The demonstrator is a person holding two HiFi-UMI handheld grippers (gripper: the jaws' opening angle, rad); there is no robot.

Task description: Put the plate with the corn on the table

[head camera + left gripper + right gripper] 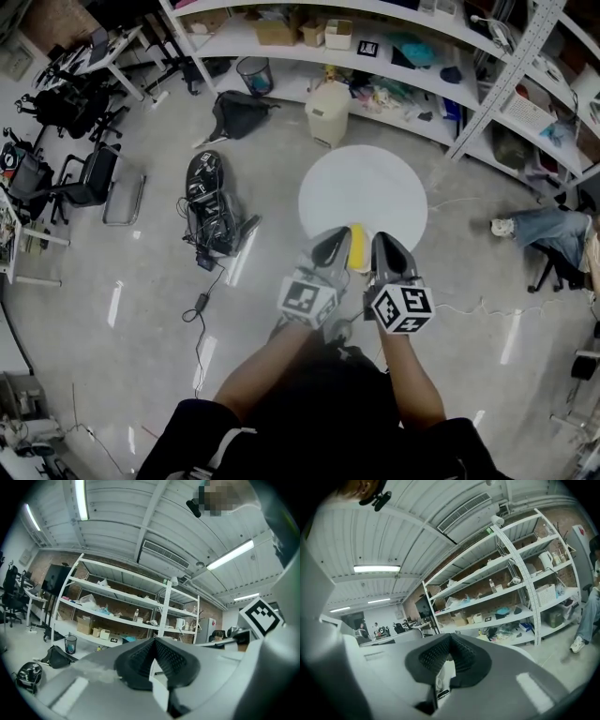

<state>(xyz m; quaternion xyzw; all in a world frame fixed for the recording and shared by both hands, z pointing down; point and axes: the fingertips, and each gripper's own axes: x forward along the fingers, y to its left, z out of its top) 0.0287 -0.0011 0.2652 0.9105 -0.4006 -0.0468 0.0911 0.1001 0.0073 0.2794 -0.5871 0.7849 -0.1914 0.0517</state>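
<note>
White plate (363, 199) with yellow corn (357, 247) at its near edge hangs over the floor (159, 253). We pinch its near rim with the left gripper (333, 249) and right gripper (389, 251), side by side. Shelves (375, 58) stand beyond.

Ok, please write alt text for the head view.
Seen from above, a person holds a round white plate by its near rim with the left tool and right tool; yellow corn lies on it. Shelves stand beyond.

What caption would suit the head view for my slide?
Left gripper and right gripper hold a white plate with corn.
</note>
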